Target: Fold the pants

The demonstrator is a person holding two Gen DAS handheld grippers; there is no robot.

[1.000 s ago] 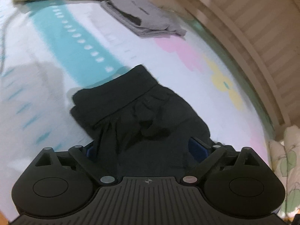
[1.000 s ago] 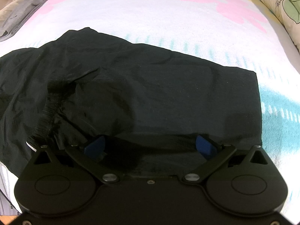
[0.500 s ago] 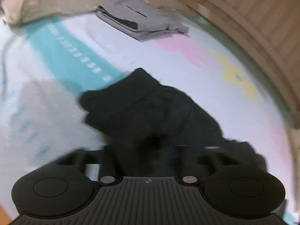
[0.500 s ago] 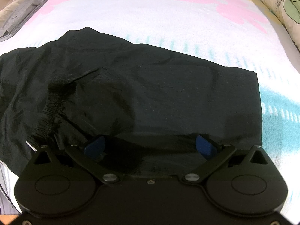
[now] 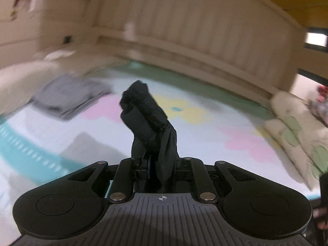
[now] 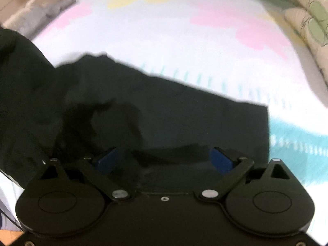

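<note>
The left gripper (image 5: 162, 170) has its jaws clenched on a bunched fold of the black, thin woven pants (image 5: 151, 127); they have just been closing, and the cloth now stands up from between them toward twelve o'clock in a twisted rope. The right gripper (image 6: 164, 160) has its blue pads (image 6: 222, 161) spread wide over the pants (image 6: 164, 112) and grasps nothing; its jaws have just begun to narrow, with flat cloth lying under the gap rather than pinched in it.

The rest of the garment lies on the white bedsheet with pink, yellow and teal print (image 6: 164, 30), one leg reaching to a square hem at three o'clock in the right wrist view.

The risk, as I judge it, is in the bunched hold: the left jaws seem to have a wad, not a clean edge, so a lift may drag the whole garment into a heap or let layers slip out unevenly. With the right side unpinned, the leg could slide across the sheet and lose its flat lie.

Only the left wrist view shows the clamped wad, a folded grey garment (image 5: 67, 96) at ten o'clock, and the cream ribbed headboard (image 5: 194, 34). Only the right wrist view shows how much cloth is on the bed, rising at nine o'clock.
</note>
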